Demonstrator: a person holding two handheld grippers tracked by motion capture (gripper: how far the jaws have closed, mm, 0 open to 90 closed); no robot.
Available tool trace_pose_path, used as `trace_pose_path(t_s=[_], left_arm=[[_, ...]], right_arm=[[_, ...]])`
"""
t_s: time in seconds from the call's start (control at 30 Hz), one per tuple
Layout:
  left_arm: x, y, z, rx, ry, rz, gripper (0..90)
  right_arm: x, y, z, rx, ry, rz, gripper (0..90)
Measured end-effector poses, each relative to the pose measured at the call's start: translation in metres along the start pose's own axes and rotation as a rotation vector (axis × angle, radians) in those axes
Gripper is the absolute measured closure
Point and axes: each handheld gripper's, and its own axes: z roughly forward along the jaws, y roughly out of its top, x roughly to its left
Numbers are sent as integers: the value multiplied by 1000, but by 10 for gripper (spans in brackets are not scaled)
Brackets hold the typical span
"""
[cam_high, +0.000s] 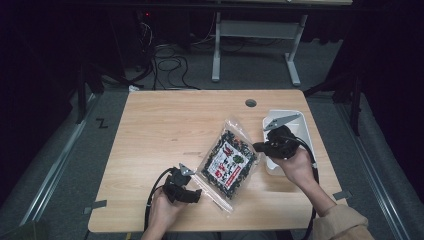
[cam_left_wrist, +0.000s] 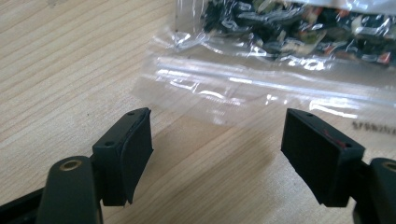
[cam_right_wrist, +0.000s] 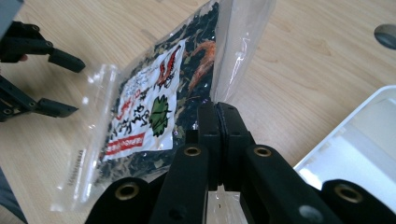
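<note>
Clear plastic makes up the bag (cam_high: 230, 161), which holds dark dried food behind a white, red and green label and lies slantwise on the wooden table (cam_high: 160, 130) between the two hand-held grippers.

At the right gripper (cam_high: 261, 146), the jaws are pressed together on the bag's edge: in the right gripper view the two black pads meet on the clear side margin of the bag (cam_right_wrist: 154, 116), and the film rises out of the grip and runs on beyond the jaws. The labelled body of the bag spreads ahead of that gripper and to its left. Just to its right and a little behind sits a white tray (cam_high: 300, 131).

At the left gripper (cam_high: 199, 195), the jaws stand wide apart with nothing between them. In the left gripper view (cam_left_wrist: 217, 158), bare wood shows between the pads, and the clear sealed end of the bag (cam_left_wrist: 261, 79) lies flat just ahead of the tips, apart from both pads. The right gripper view shows those same open jaws (cam_right_wrist: 72, 86) just beyond the far end of the bag.
</note>
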Motion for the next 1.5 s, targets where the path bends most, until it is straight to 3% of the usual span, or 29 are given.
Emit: trace_pose_path(t_s=[0.7,0.87,0.93,1.5], left_arm=[[0,0,0,1,-2,12,268],[-1,0,0,0,-2,12,272],[0,0,1,3,0,15,272],[0,0,0,-6,0,13,284]], right_arm=[[-3,20,-27,-21,5,-41,900],[-2,25,-31,-21,-3,-39,900],[-2,28,-34,-13,-15,-67,900],[2,50,-51,-26,-63,-106,900]])
